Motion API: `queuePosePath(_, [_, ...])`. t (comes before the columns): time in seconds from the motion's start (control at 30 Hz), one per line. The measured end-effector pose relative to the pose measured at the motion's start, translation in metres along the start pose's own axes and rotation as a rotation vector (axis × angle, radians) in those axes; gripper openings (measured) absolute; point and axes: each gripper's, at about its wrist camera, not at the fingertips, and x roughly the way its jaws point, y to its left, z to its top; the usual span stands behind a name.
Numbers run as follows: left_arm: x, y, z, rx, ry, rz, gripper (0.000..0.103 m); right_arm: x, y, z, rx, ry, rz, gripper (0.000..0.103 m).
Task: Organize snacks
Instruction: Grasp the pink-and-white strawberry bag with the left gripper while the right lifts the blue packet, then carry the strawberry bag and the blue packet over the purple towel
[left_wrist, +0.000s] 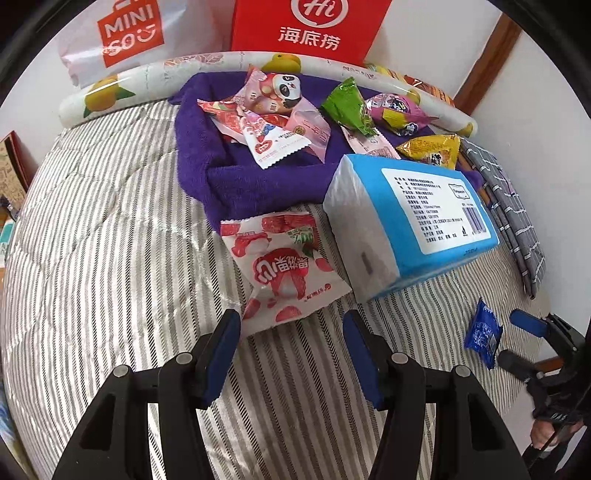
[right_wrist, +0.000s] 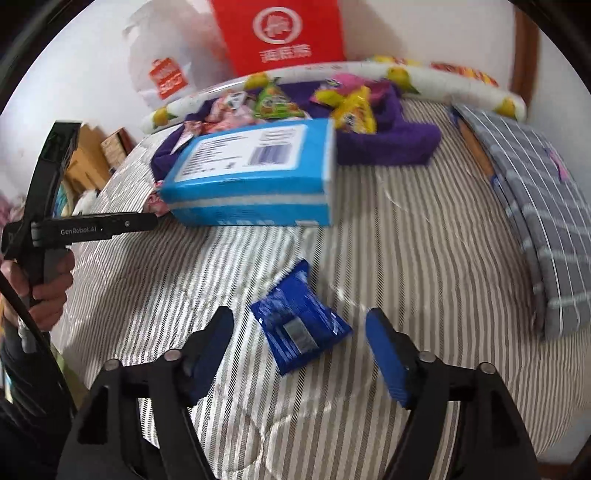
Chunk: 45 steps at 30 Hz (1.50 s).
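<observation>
Surface: bed (left_wrist: 92, 221) with a grey-and-white striped quilt; all items lie on it.
Left hand-held gripper (left_wrist: 291, 350): fingers spread, nothing between the pads; it points steeply down at the quilt, tips just short of the near edge of the red-and-white snack pack (left_wrist: 284, 269).
Red-and-white snack pack: lies flat on the quilt, touching the near edge of the purple towel (left_wrist: 199, 147); long axis runs away from the left gripper toward the towel, tilted slightly left; print reads upside down from this view.
Right hand-held gripper (right_wrist: 299, 354): fingers spread wide, pads not pressing on anything; the blue snack pack (right_wrist: 299, 325) lies between the fingertips, free on the quilt.
Blue snack pack: flat on the quilt, near side of the tissue pack (right_wrist: 255, 173); long axis runs diagonally, from the upper left toward the lower right in the right wrist view. In the left wrist view it lies at the right, just beside the right gripper's blue tip.
Tissue pack: blue and white, label side up, long axis across the right wrist view, one end resting on the towel.
Purple towel: carries a heap of pink, green, purple and yellow snack packs (left_wrist: 280, 110).
Background: red paper bag (left_wrist: 306, 26) and white shopping bag (left_wrist: 125, 33) against the wall.
</observation>
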Motion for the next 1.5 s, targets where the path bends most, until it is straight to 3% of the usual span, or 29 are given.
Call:
queuePosePath(0.2, [-0.010,0.011,-0.002,-0.056,-0.013,0.008,0.055,0.032,0.008,0.002,-0.085,0.065,-0.021,0.073])
queuePosePath(0.27, [-0.011,0.014,-0.001,-0.073,-0.020,0.010,0.055,0.032,0.009,0.001,-0.090,0.047,-0.025,0.071])
queuePosePath(0.37, [-0.009,0.012,0.005,-0.089,-0.032,0.015,0.058,0.033,0.011,0.000,-0.126,0.033,-0.079,0.054])
queuePosePath(0.47, [-0.003,0.007,0.014,-0.085,-0.035,0.023,0.060,0.031,0.010,0.000,-0.126,0.020,-0.089,0.047])
queuePosePath(0.8, [0.027,0.005,0.036,-0.084,-0.011,0.069,0.061,0.025,-0.006,-0.001,-0.068,0.005,-0.116,0.045])
queuePosePath(1.07, [0.037,-0.001,0.046,-0.045,-0.056,0.079,0.060,0.029,-0.016,0.006,-0.021,0.006,-0.129,0.045])
queuePosePath(1.5, [0.017,0.015,0.012,0.006,-0.054,0.118,0.062,0.028,-0.014,0.008,-0.014,0.000,-0.141,0.045])
